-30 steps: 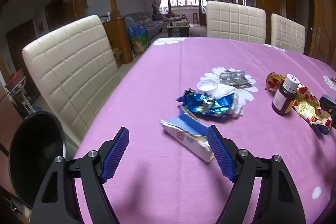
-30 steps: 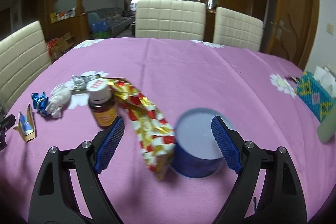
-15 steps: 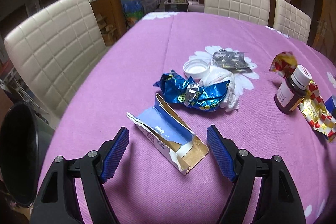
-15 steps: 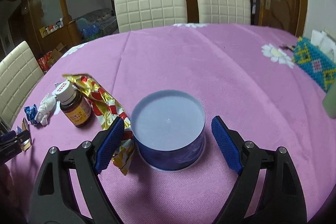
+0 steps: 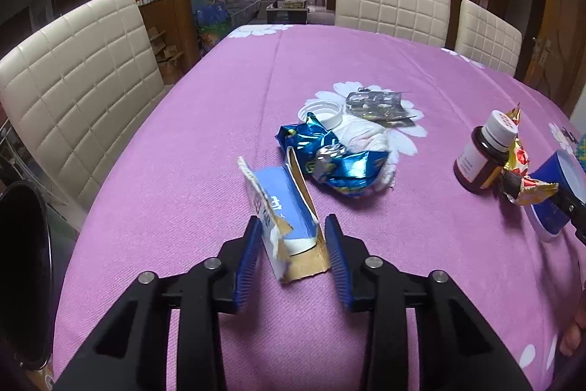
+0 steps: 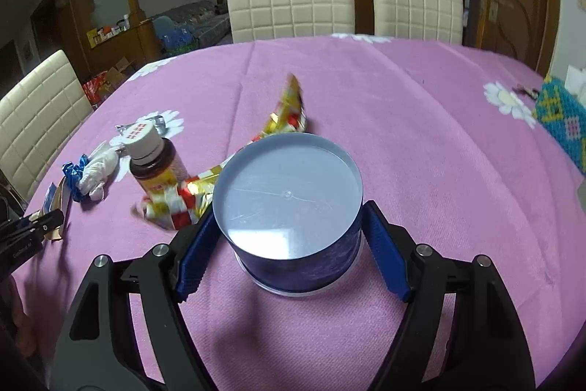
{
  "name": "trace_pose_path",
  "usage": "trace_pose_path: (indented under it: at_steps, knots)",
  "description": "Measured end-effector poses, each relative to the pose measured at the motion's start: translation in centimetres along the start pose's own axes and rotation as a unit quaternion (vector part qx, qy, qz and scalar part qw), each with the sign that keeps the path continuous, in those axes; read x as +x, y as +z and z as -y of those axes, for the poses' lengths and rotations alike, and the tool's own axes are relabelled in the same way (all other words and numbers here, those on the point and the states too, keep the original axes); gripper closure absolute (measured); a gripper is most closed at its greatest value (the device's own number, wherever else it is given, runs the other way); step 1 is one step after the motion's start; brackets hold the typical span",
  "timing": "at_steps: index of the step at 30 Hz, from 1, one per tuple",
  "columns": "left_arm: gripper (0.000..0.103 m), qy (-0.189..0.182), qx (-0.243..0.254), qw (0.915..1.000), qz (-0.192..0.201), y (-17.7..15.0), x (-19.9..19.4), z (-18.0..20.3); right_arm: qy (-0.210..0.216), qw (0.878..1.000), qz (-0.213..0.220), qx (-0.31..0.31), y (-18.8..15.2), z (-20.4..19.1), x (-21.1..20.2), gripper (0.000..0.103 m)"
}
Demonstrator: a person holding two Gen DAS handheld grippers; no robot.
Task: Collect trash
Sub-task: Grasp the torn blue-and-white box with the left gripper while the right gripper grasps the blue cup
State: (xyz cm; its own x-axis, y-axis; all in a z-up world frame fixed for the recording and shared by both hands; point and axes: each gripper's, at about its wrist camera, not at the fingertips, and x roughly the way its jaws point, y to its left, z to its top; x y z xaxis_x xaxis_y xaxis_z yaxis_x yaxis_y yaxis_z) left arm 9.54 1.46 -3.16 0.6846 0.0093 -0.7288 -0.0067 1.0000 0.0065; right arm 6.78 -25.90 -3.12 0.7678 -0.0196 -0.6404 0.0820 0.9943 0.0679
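left tongs: just closed in, pinching torn carton
right tongs: closing around blue tub, contact hard to tell

We look from two wrist cameras, each low and close above the table, tilted down along its fingers toward the far edge and the chairs. Our left view sits near the left edge; our right view sits further right. Both share the brown bottle, the gold wrapper and the far chairs.
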Motion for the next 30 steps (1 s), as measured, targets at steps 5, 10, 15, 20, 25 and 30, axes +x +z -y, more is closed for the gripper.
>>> trace_pose_path:
  at_steps: [5, 10, 15, 20, 25, 30]
  knots:
    - [0.083, -0.012, 0.001, 0.9998, 0.016, -1.0, -1.6, -0.3, -0.01, 0.998, 0.047, -0.039, -0.1, -2.4, -1.9, 0.027]
    - [0.084, -0.024, -0.001, 0.9986, 0.047, -1.9, -3.4, -1.3, 0.042, 0.994, 0.071, -0.068, -0.2, -6.0, -3.6, 0.027]
    - [0.094, -0.013, 0.007, 0.997, 0.076, -2.5, -4.9, -1.9, 0.095, 0.987, 0.077, -0.106, -0.3, -11.0, -4.4, 0.027]
    - [0.101, -0.017, 0.003, 0.9971, 0.074, -2.7, -5.2, -3.0, 0.101, 0.98, 0.076, -0.15, -1.3, -14.6, -4.3, 0.027]
    - [0.101, -0.033, 0.013, 0.9979, 0.055, -3.1, -5.0, -3.3, 0.099, 0.98, 0.061, -0.163, -2.2, -15.0, -3.5, 0.027]
    - [0.101, -0.039, 0.004, 0.998, 0.05, -3.1, -4.8, -3.5, 0.124, 0.982, 0.042, -0.134, -1.8, -13.5, -2.7, 0.027]
